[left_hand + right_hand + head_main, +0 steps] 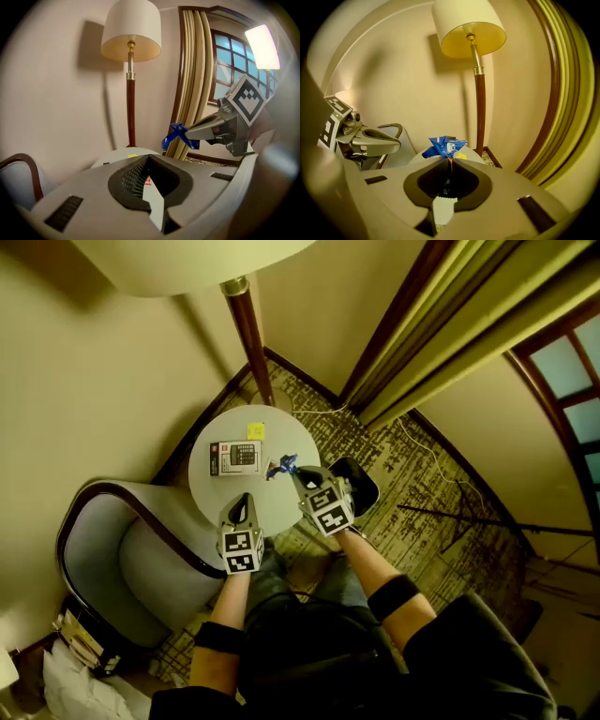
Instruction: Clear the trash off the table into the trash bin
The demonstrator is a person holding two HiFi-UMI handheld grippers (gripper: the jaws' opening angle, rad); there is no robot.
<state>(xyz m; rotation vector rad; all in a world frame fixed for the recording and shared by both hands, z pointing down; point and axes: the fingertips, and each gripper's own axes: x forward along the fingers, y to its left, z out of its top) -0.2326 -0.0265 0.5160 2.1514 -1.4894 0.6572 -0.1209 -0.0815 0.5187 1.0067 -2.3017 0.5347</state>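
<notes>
- Pinching a crumpled blue plastic wrapper (446, 146) at the tips of the right tongs (450, 159), holding it in the air above the round white table (281, 432).
- Pressing the left tongs (147, 158) together on nothing, over the table's near edge.
- Showing a dark rectangular box (234, 457) and a small yellow paper note (255, 430) on the table.
- Showing a black trash bin (366, 486) on the carpet just beside the table.

We see a crumpled blue plastic wrapper (281, 466) with a patch of pale print; it is pinched by one edge between the closed tips of the right gripper (300, 474); it hangs in the air over the right, near part of the round white table (291, 437), its creased folds fanning out leftward; the dark oval trash bin (364, 486) stands just right of the table.
</notes>
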